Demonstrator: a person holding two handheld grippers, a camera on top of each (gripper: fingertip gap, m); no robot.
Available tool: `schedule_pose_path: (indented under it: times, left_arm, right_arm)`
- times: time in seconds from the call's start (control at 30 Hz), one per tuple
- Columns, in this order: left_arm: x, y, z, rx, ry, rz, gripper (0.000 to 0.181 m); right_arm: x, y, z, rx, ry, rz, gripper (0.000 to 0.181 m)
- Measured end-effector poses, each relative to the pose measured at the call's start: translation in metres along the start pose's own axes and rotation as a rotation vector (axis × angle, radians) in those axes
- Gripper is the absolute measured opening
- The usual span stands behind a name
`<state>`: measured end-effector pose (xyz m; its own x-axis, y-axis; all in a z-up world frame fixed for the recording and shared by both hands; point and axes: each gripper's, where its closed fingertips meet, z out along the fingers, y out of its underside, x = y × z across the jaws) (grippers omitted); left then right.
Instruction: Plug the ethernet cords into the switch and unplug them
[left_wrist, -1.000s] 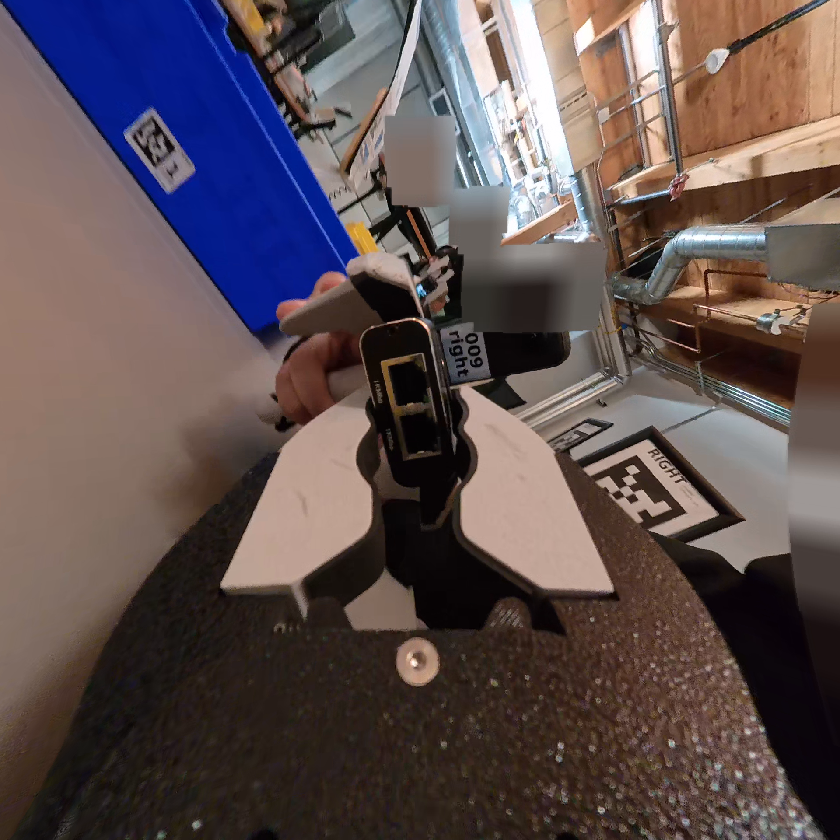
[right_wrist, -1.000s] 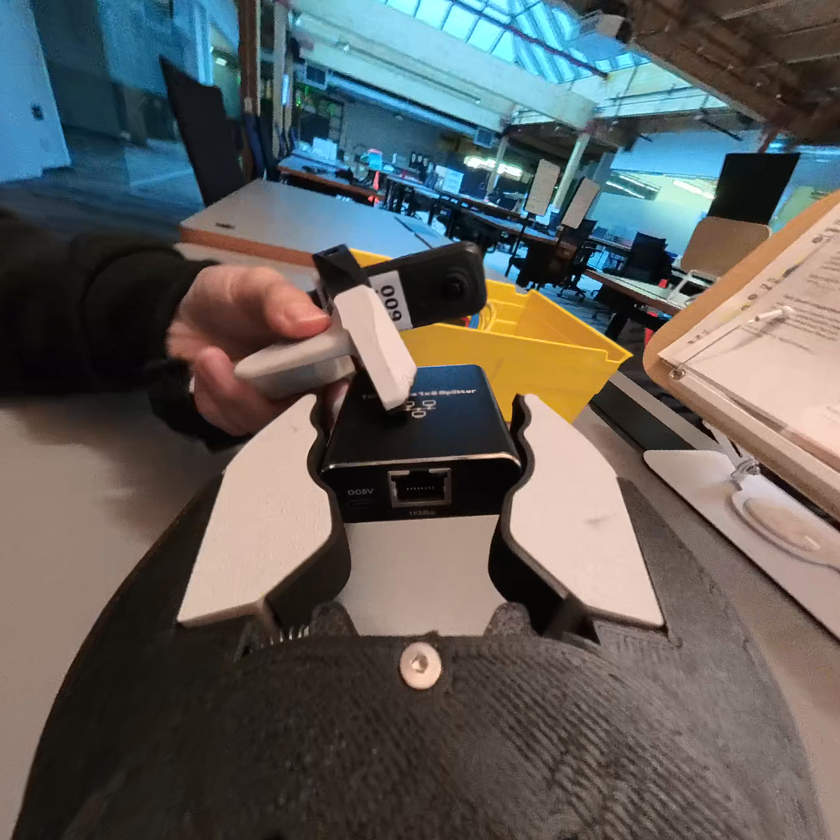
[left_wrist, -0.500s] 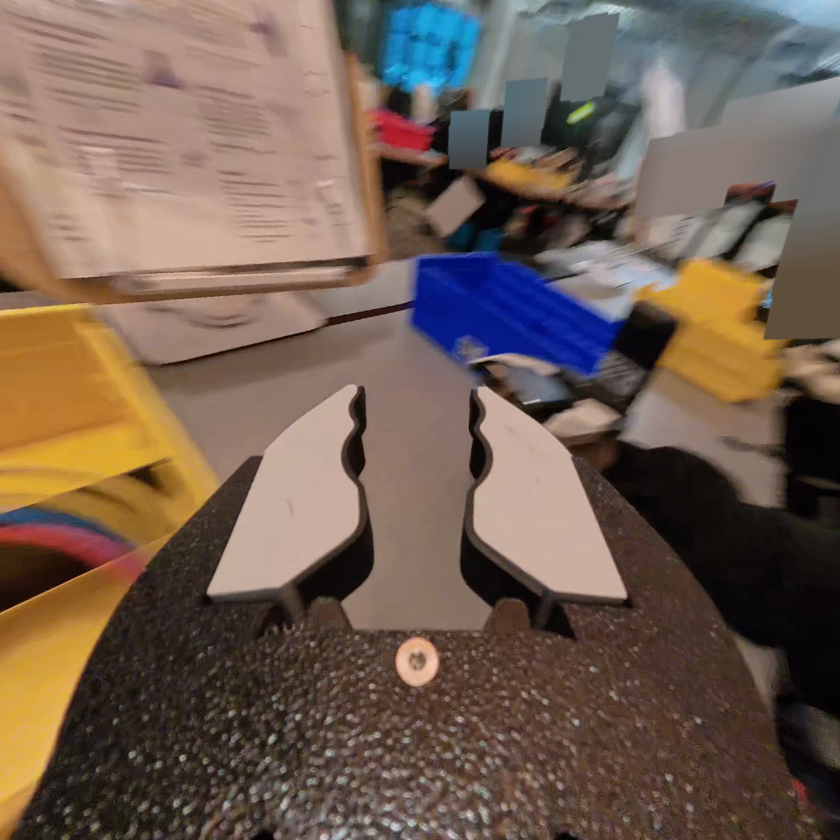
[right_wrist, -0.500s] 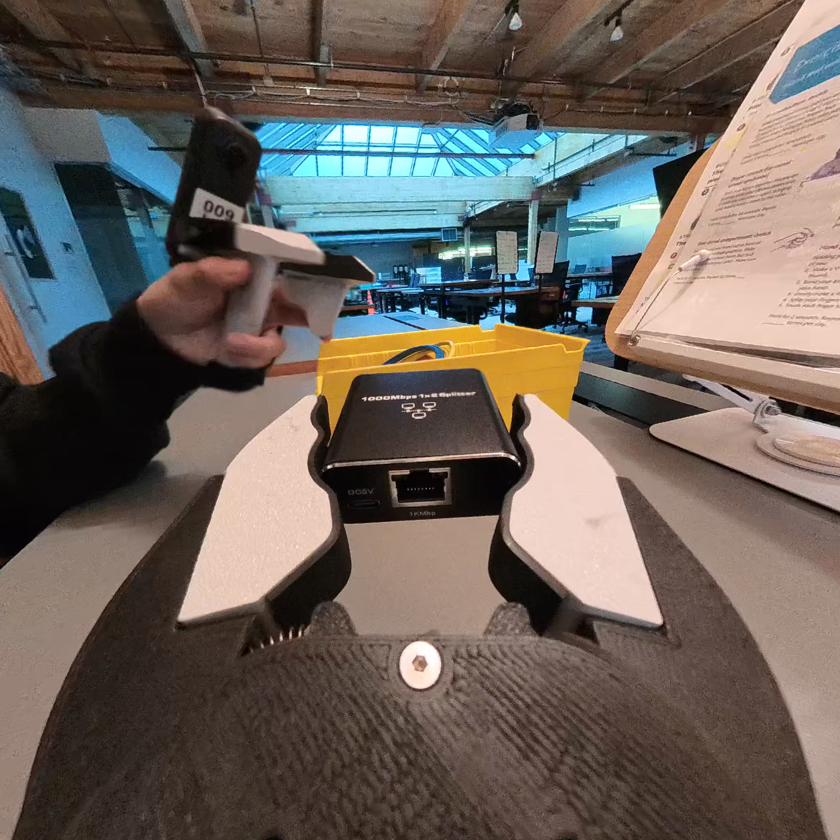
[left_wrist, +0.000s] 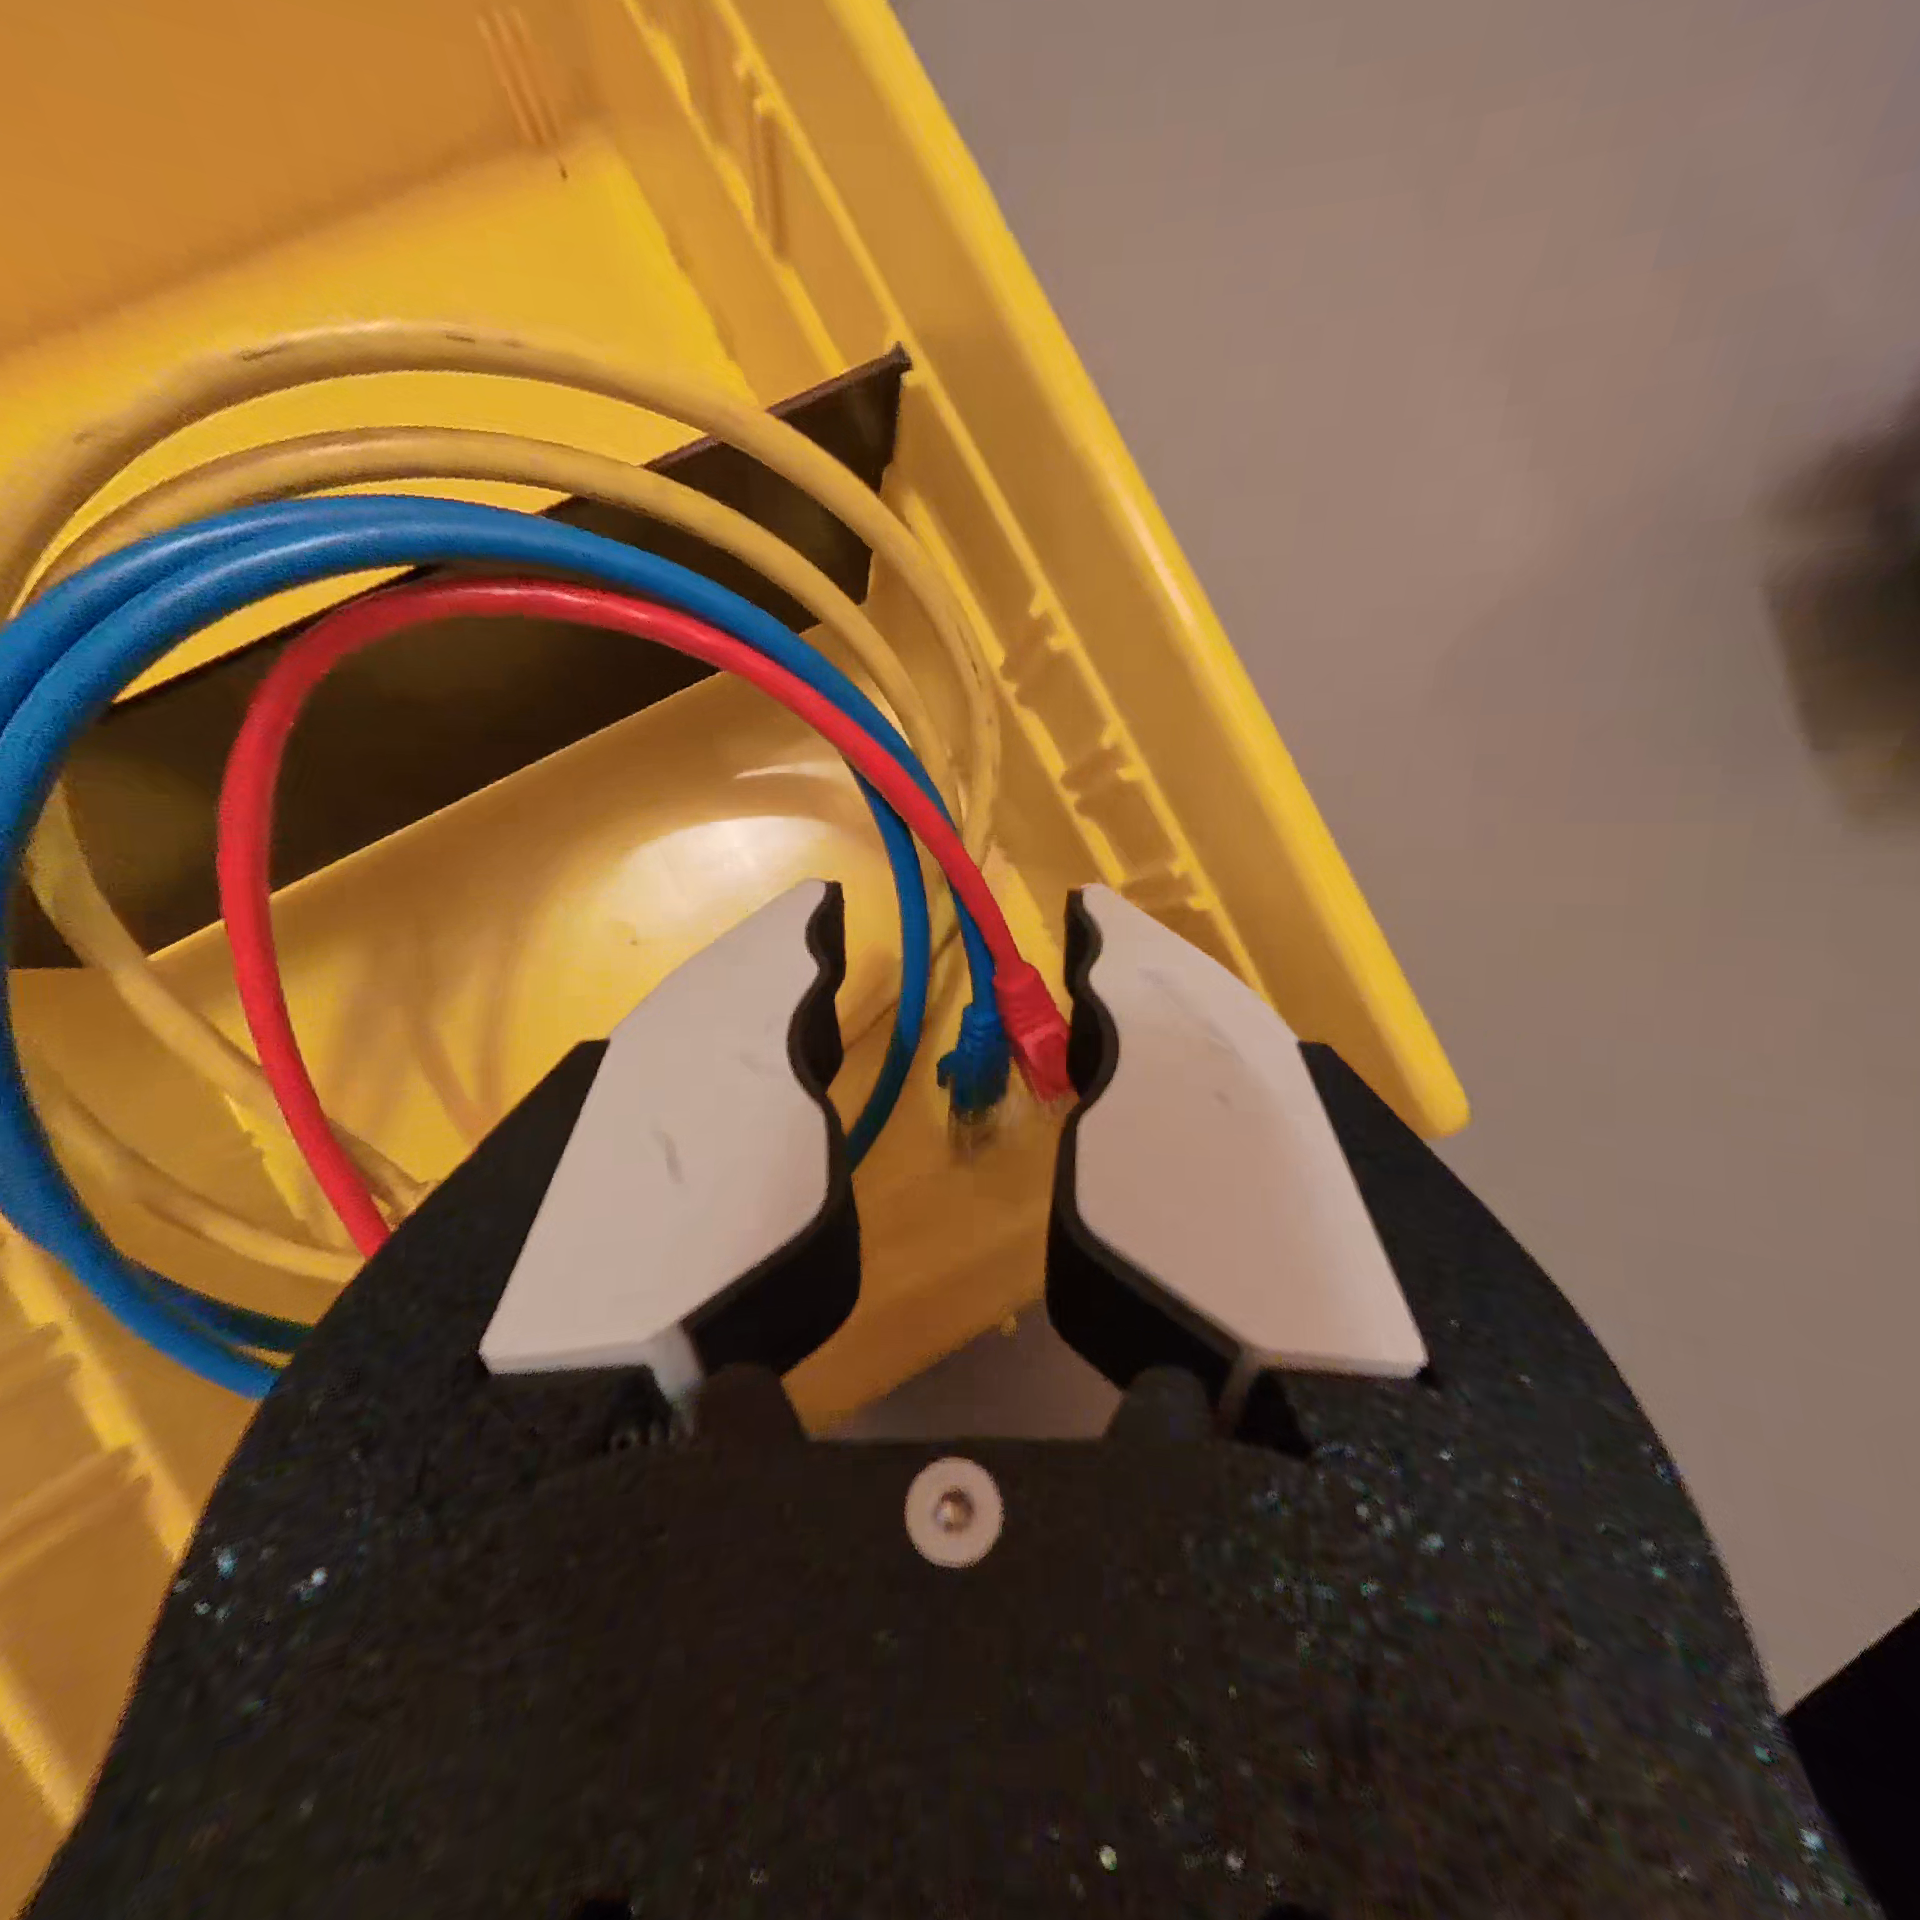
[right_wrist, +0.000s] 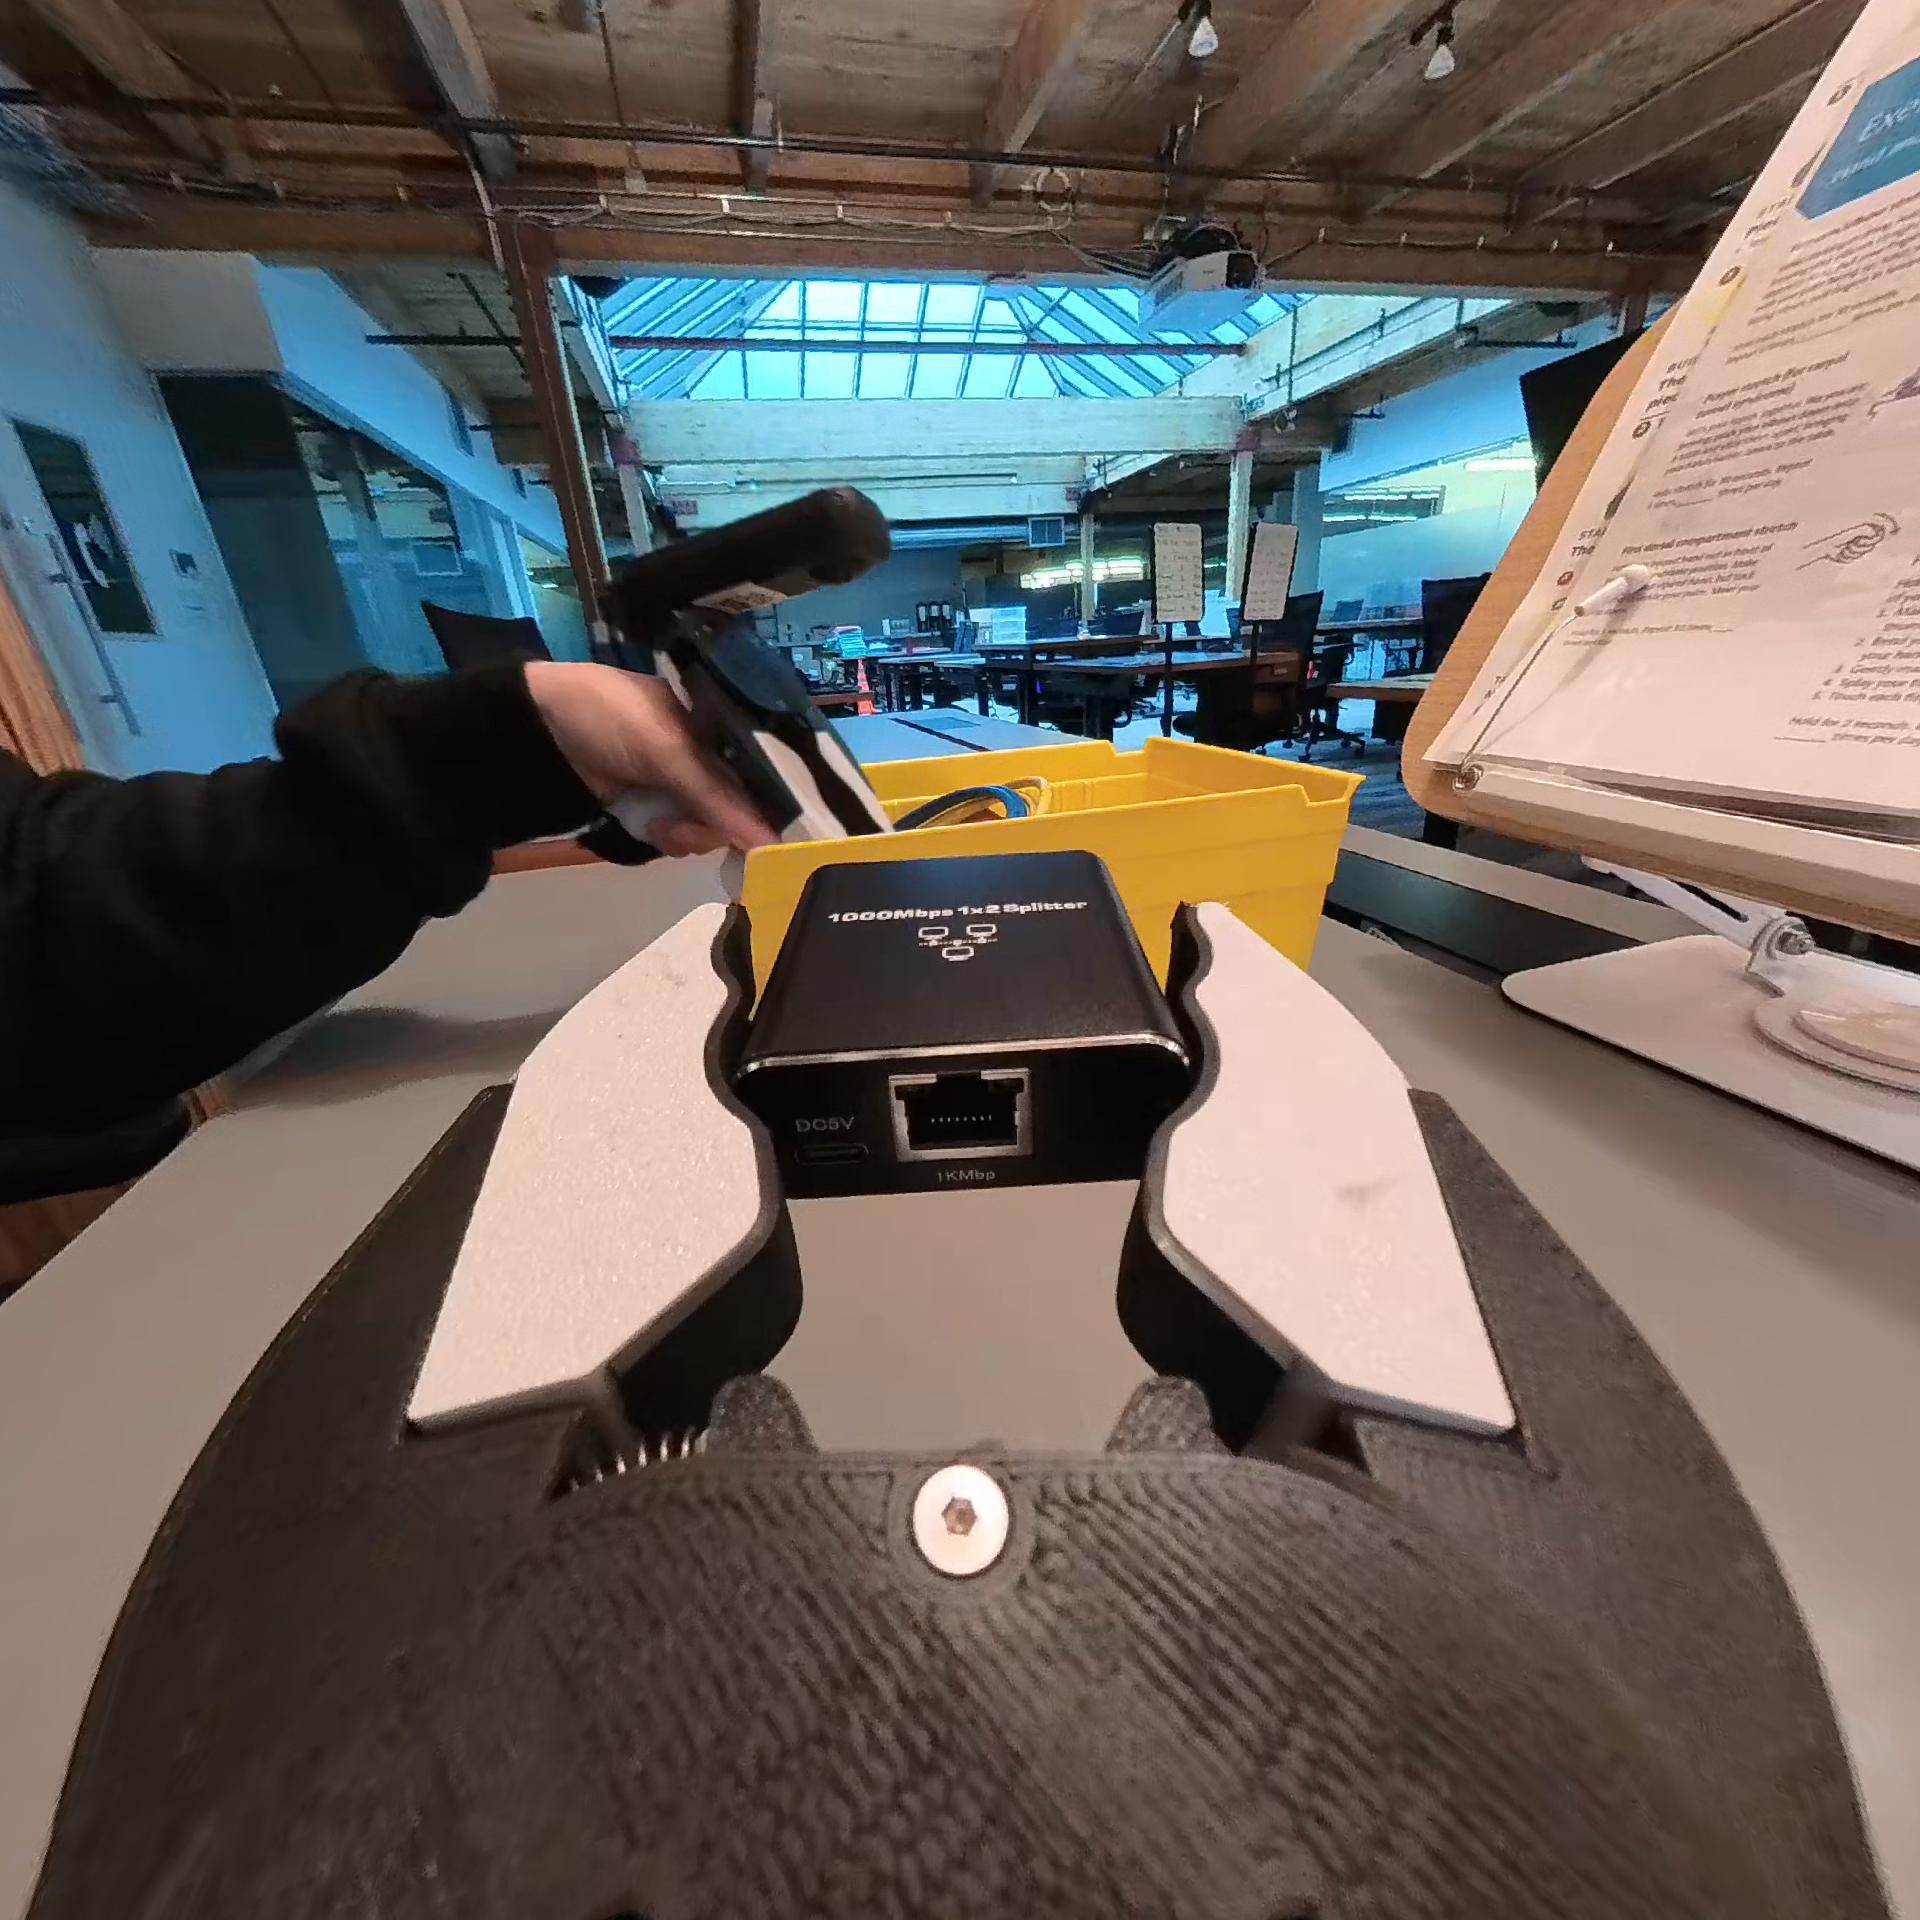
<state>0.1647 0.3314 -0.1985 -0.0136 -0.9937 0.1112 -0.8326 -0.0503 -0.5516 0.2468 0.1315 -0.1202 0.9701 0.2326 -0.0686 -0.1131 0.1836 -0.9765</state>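
Right gripper (right_wrist: 958, 997) clamps the black switch (right_wrist: 961, 1013) at frame centre. Left gripper (left_wrist: 951, 982) gapes empty over the red plug (left_wrist: 1034, 1029) (yellow bin (left_wrist: 1143, 644)).

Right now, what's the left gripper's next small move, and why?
Probably ease the left gripper down and shut on the red ethernet plug: its jaws are open, the plug lies against its right finger in the yellow plastic bin, and the right gripper holds the black switch.

Yellow bin (right_wrist: 1226, 842) on grey table (right_wrist: 1621, 1226), tilted document stand (right_wrist: 1704, 582), desks (right_wrist: 1091, 665) behind
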Motion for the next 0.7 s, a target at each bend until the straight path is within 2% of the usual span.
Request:
schedule_pose_path:
  times: [0.1,0.17,0.2,0.33,0.5,0.63,0.7]
  left_arm:
    - [-0.003,-0.002,0.009,-0.018,0.02,-0.059,0.038]
    - [-0.004,-0.005,0.011,0.003,0.039,-0.078,0.015]
    - [-0.004,-0.006,0.01,0.013,0.043,-0.077,0.011]
    - [-0.007,-0.008,-0.006,0.058,0.007,-0.036,0.01]
    - [-0.012,-0.013,-0.036,0.114,0.033,-0.094,0.01]
    - [-0.014,-0.011,-0.038,0.128,0.065,-0.058,0.006]
    - [-0.012,-0.017,-0.048,0.199,0.04,-0.045,0.004]
  right_arm:
    - [-0.001,0.0,0.0,-0.003,-0.004,-0.001,0.077]
    - [-0.001,0.001,0.0,-0.005,-0.005,-0.002,0.077]
    - [-0.001,0.0,0.0,-0.003,-0.006,-0.003,0.077]
    - [0.0,-0.001,-0.001,0.005,-0.007,0.008,0.077]
    - [-0.001,0.0,-0.001,0.002,-0.019,0.012,0.077]
    - [-0.003,0.001,0.0,-0.008,-0.023,0.003,0.077]
    - [-0.004,0.001,0.0,-0.009,-0.026,-0.003,0.077]
